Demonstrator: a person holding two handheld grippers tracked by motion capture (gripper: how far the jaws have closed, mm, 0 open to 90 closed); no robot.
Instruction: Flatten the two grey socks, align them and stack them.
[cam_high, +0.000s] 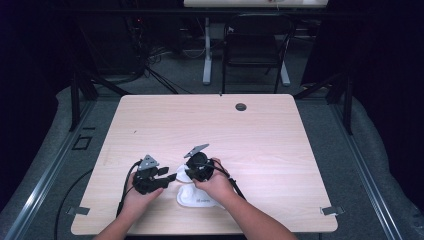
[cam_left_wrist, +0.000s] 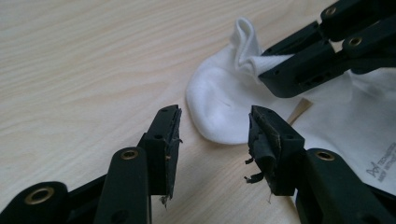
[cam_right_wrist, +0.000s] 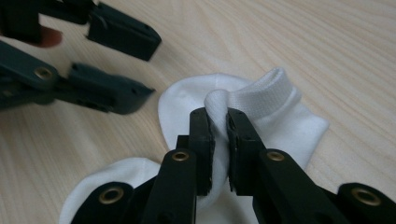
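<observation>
- Right tongs (cam_right_wrist: 219, 126) pinch the ribbed cuff of a white sock (cam_right_wrist: 261, 112), lifting a fold of it
- Left tongs (cam_left_wrist: 212, 135) gape wide, empty, just beside its toe
- Sock rests near the wooden tabletop's (cam_high: 260, 130) front edge

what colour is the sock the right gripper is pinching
White; the sock shows best in the right gripper view.

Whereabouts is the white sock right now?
The sock lies near the table's front edge in the high view, its cuff pinched by the right gripper, left gripper beside it.

Bare table (cam_high: 260, 135) beyond the socks (cam_high: 197, 197)
</observation>
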